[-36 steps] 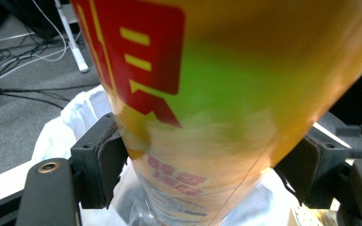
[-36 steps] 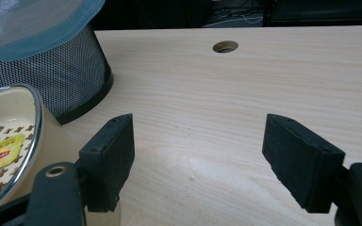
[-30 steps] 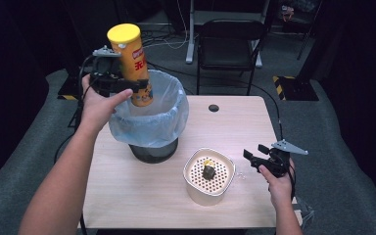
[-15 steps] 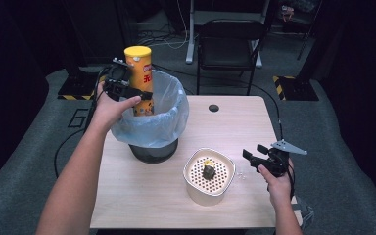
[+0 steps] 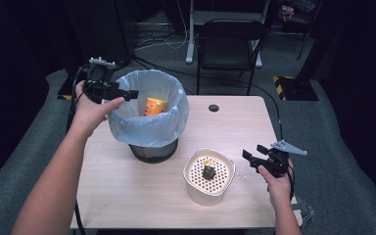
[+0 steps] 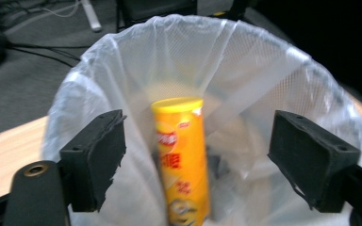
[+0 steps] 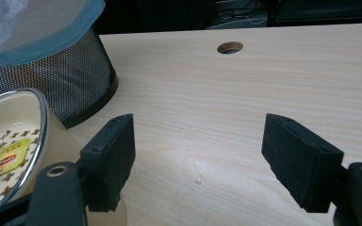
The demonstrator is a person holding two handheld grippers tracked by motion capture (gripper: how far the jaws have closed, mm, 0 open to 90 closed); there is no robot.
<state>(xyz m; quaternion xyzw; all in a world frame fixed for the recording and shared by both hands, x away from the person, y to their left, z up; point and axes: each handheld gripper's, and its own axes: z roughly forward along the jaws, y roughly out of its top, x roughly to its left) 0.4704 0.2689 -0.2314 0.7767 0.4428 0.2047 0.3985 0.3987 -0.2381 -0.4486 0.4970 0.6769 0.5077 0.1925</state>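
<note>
Wooden table [image 5: 127,186]: one bin [image 5: 149,115], one can [image 6: 181,155], two grippers, fingers spread, empty.

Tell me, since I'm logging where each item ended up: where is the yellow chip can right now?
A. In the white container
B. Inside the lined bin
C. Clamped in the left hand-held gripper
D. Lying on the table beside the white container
B: the yellow chip can stands inside the lined bin, and the left hand-held gripper hangs open above it, jaws apart.
</note>
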